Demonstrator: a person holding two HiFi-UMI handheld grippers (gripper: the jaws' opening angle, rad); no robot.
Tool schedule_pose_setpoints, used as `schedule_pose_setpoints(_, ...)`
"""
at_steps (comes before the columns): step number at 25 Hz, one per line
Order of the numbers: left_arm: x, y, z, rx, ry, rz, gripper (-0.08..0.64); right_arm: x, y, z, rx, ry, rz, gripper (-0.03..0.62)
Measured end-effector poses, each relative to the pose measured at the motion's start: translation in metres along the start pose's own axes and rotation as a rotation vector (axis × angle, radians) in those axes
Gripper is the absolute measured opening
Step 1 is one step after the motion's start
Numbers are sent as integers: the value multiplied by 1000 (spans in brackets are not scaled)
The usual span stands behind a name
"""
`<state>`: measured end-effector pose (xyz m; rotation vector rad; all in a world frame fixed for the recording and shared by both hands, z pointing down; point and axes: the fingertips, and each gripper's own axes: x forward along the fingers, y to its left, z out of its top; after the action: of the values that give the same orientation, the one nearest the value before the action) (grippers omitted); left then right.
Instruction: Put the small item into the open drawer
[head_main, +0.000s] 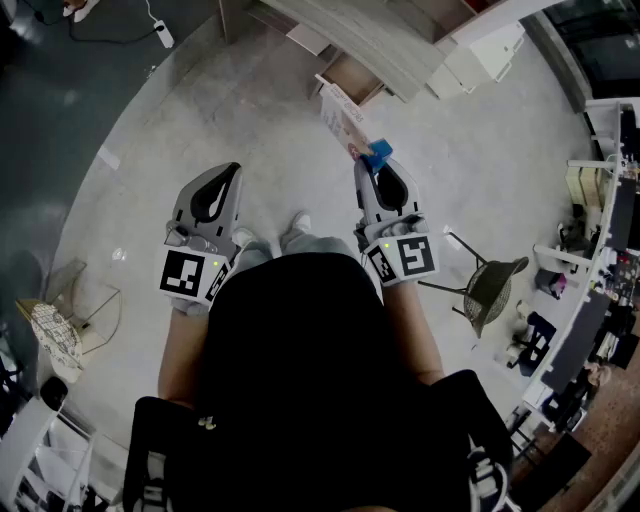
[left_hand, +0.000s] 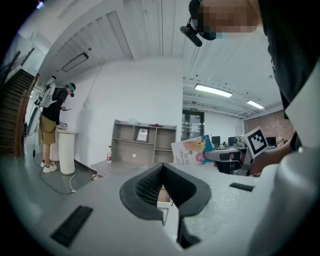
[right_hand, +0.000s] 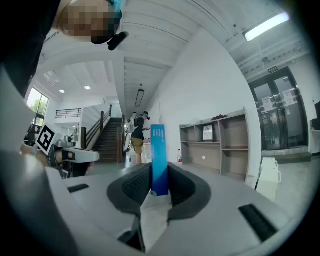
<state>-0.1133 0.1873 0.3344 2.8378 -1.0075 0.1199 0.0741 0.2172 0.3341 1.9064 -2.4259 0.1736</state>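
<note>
Item: I see a thin flat box (head_main: 343, 118), blue edge, pale printed face.
Right gripper (head_main: 379, 162): clamped on the box, reaching forward.
Left gripper (head_main: 233, 170): jaws together, alongside.

The head view looks steeply down from above the person onto the floor (head_main: 200, 110), with the left gripper (head_main: 232, 172) and right gripper (head_main: 383, 165) near. Each gripper view faces level along its own jaws, across the room. Both share the far shelf unit (left_hand: 145, 141). The box (right_hand: 159, 160) appears in all three.
</note>
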Motion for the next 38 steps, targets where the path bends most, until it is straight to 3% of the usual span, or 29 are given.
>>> schedule_pose_setpoints(6,3,-8,-5,0,14,3,2,-4,-8,-4,12,-1,1,89)
schedule_pose_setpoints(11,28,-50,-2,14,29,3,2,-30,-51,-4,52,-9,1,91)
schedule_pose_setpoints(21,60,-76,-10,38,82,17,2,-36,-111,-24,59,26,-30,91)
schedule_pose_setpoints(32,118,-24,-19,8,102,-13,2,27,-148,-38,50,90,-87,91)
schedule_pose_setpoints(38,150,28,-10,7,100,-46,2,82,-158,-35,38,117,-127,92)
